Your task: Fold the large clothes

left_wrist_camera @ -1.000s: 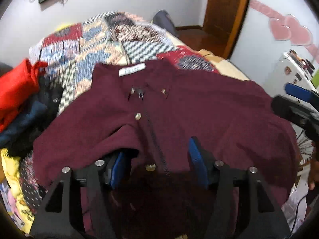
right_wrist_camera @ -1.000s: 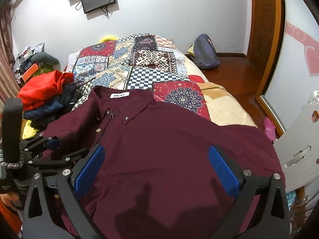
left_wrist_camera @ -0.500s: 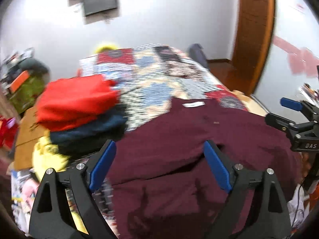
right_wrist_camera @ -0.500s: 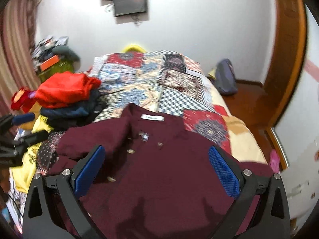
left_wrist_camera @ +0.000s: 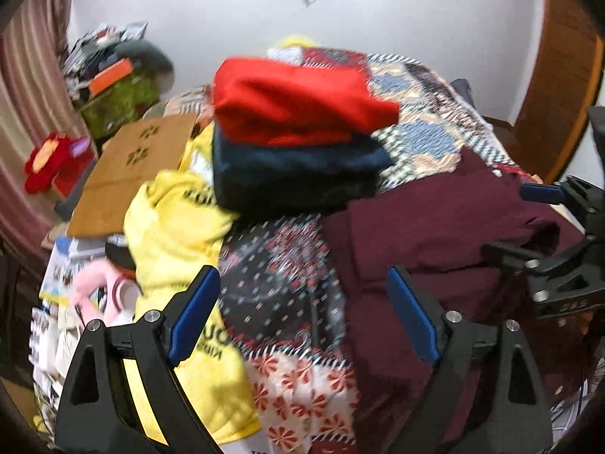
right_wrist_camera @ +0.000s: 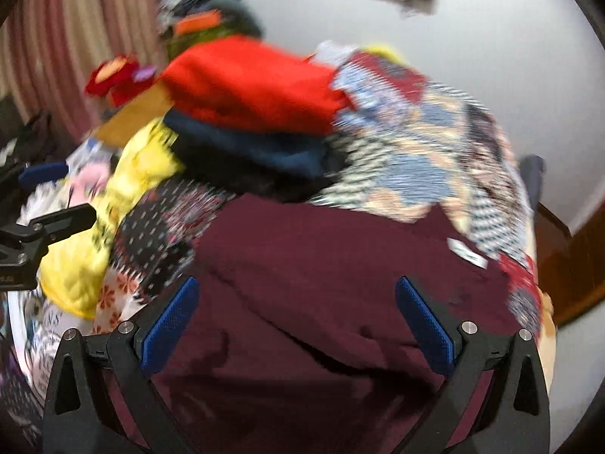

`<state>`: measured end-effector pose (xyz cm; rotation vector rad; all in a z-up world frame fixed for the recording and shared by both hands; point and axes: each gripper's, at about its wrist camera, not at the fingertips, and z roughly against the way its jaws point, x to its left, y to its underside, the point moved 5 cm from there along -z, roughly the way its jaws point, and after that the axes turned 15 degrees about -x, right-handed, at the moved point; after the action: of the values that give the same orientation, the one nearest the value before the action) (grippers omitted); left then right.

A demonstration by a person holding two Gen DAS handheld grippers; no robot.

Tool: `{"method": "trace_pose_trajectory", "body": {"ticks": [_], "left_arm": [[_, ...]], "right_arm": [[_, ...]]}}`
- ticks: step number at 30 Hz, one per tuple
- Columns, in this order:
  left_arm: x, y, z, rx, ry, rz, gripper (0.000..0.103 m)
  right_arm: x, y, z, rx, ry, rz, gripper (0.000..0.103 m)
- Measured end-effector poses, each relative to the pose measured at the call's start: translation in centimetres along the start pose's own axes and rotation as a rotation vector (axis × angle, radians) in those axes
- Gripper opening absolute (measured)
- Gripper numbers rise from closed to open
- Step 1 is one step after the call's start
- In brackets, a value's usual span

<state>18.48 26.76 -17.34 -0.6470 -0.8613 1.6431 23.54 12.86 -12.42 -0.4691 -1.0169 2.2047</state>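
Showing black frames on the left gripper [left_wrist_camera: 304,312] and right gripper [right_wrist_camera: 297,319], each with triangle holes low in the frame. Wearing blue bumpy pads [right_wrist_camera: 170,319] on the fingers. Shining with round silver screws [left_wrist_camera: 453,316] near the pads. Carrying small pale letters on black at the right edge.

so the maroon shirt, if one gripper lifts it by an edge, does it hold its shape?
Probably not. The maroon shirt already lies in soft creases and ridges on the patchwork quilt, so it should drape and sag. A folded-over flap near the right gripper would likely fall open. It looks like thin woven cloth, so probably light.
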Motion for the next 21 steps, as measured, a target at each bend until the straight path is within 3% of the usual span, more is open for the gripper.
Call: {"method": "trace_pose_trajectory", "body": {"ticks": [5,9,14,16,18,21], "left_arm": [[1.8,2.7,-0.9,0.050,-0.018,0.029,0.089],[2.3,4.6,-2.0,0.092,-0.019,0.028,0.089],[1.8,6.1,-3.3,0.133,-0.005,0.021,0.089],[1.5,6.3,-3.7,0.143,0.002,0.019,0.089],[1.0,6.5,-4.1,0.151,0.010,0.017,0.089],[0.3,6.4,-4.4,0.158,0.017,0.013,0.089]], "right_arm": [[2.8,1.3,-4.8,0.130,-0.032,0.113,0.103],[2.4,3.0,-8.0,0.253,-0.017,0.146,0.101],[1.1,4.3,-8.8,0.321,-0.032,0.109,0.088],[0.6,4.2,-8.3,0.301,-0.040,0.106,0.071],[0.1,4.2,-7.7,0.292,-0.058,0.091,0.026],[-1.4,4.2,-6.6,0.269,-0.068,0.029,0.010]]}}
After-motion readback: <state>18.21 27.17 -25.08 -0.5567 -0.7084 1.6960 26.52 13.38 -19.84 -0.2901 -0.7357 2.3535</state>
